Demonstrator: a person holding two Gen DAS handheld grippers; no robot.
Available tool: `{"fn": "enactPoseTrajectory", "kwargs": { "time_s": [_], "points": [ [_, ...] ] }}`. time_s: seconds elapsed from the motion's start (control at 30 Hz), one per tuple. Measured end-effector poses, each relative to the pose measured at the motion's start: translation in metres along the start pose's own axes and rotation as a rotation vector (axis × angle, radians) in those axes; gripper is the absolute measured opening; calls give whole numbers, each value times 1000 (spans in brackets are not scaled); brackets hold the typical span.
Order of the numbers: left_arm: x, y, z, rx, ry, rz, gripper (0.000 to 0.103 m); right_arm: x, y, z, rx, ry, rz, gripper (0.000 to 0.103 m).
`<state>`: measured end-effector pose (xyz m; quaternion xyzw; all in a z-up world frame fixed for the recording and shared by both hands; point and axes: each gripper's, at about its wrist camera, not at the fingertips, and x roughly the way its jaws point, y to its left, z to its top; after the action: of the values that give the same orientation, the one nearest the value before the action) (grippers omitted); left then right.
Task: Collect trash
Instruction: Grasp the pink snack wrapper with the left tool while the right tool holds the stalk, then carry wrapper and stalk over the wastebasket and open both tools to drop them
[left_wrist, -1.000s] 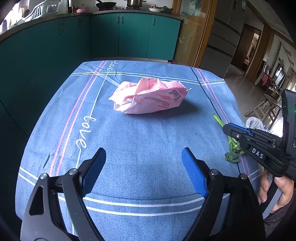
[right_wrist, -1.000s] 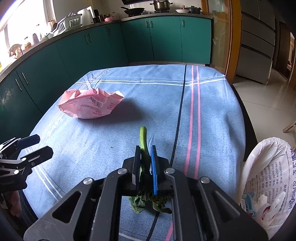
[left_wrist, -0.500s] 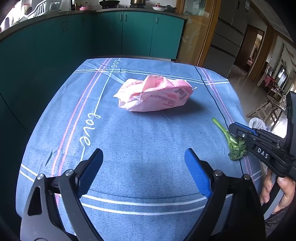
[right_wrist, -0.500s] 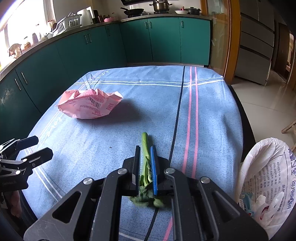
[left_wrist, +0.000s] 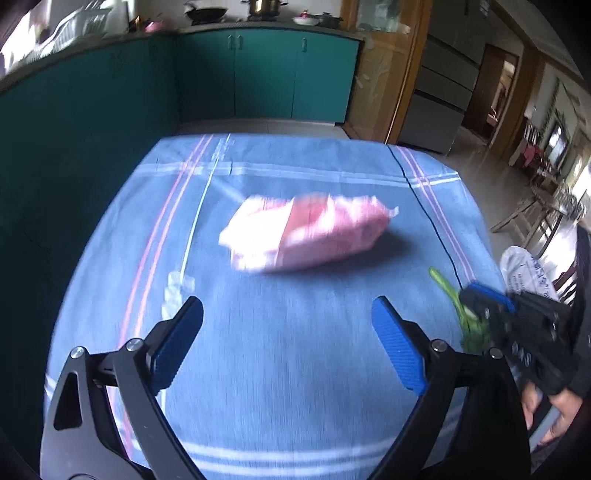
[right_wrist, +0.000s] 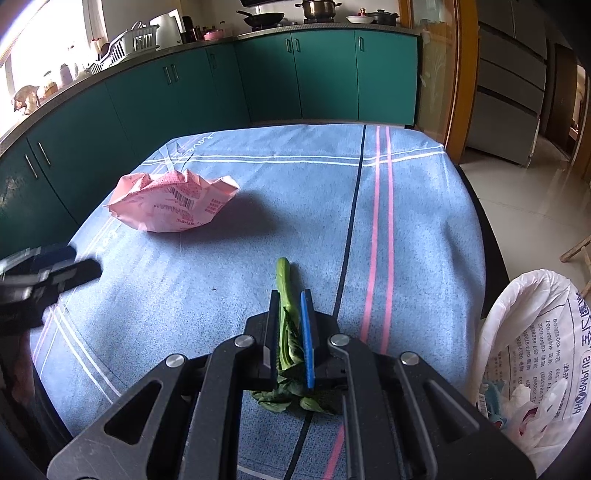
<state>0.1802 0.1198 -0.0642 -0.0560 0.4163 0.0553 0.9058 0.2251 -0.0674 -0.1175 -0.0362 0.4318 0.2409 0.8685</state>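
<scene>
A crumpled pink package (left_wrist: 306, 232) lies mid-table on the blue striped cloth, also seen as the pink package (right_wrist: 173, 203) at far left. My left gripper (left_wrist: 287, 306) hovers short of it, jaws opening wide with nothing between them; the view is motion-blurred. My right gripper (right_wrist: 289, 295) is shut on a green vegetable stalk (right_wrist: 282, 273), whose leaves hang below the pads; its jaws are opening very slightly with the stalk still between them. The left wrist view shows the right gripper (left_wrist: 484, 295) and stalk (left_wrist: 443, 282) at the table's right edge.
A white plastic bag (right_wrist: 535, 332) holding some trash stands open off the table's right edge. Teal cabinets (right_wrist: 147, 92) run along the far and left sides. A person's hand (left_wrist: 546, 406) holds the right gripper. My left gripper (right_wrist: 74, 262) shows at the left edge.
My left gripper's fingers have spread wider and it has shifted, so the pink package now sits lower in its view. The right gripper has kept still on the stalk.
</scene>
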Motion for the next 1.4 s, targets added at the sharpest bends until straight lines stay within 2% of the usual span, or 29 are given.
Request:
{"fn": "enactPoseTrajectory", "kwargs": {
  "time_s": [0.03, 0.07, 0.1, 0.13, 0.17, 0.2, 0.33, 0.4, 0.43, 0.47, 0.5, 0.63, 0.7, 0.77, 0.83, 0.9, 1.0, 1.23, 1.4],
  "points": [
    [2, -2, 6, 14, -8, 1, 95, 0, -1, 0, 3, 3, 0, 16],
    [7, -6, 13, 37, -12, -1, 98, 0, -1, 0, 4, 3, 0, 24],
    [12, -10, 19, 68, -3, -14, 99, 0, -2, 0, 6, 2, -2, 36],
    [18, -16, 24, 106, 7, -34, 99, 0, -3, 0, 6, 3, -7, 43],
    [22, -20, 27, 133, 13, -46, 99, 0, -3, -1, 4, 5, -11, 56],
    [28, -24, 29, 163, 25, -45, 99, 0, -3, -1, -3, 9, -13, 63],
    [42, -38, 25, 266, 53, 1, 95, 4, 1, -5, -33, 37, -11, 68],
    [44, -42, 21, 288, 68, -9, 74, 6, 3, -6, -46, 45, -12, 69],
    [44, -43, 18, 296, 76, -13, 67, 7, 4, -6, -47, 47, -14, 69],
    [45, -43, 17, 297, 81, -14, 52, 8, 3, -6, -46, 49, -16, 69],
    [44, -43, 16, 294, 83, -16, 43, 9, 3, -6, -44, 52, -16, 69],
    [37, -38, 13, 258, 68, -36, 29, 15, 3, -8, -48, 69, -10, 69],
    [31, -33, 11, 235, 58, -46, 16, 17, 4, -8, -52, 76, -5, 68],
    [27, -29, 10, 210, 51, -61, 13, 17, 6, -9, -63, 69, -14, 62],
    [23, -25, 8, 189, 46, -77, 11, 15, 5, -8, -58, 63, -6, 46],
    [17, -21, 5, 172, 34, -80, 10, 14, 2, -7, -44, 64, 5, 19],
    [8, -21, 1, 171, 13, -87, 9, 14, 0, -5, -25, 56, 14, 14],
    [-15, -26, -7, 158, -34, -95, 9, 2, 0, -2, -20, 12, 13, 14],
    [-26, -26, -12, 148, -71, -52, 9, -7, 6, -4, -35, -3, 12, 14]
  ]
}}
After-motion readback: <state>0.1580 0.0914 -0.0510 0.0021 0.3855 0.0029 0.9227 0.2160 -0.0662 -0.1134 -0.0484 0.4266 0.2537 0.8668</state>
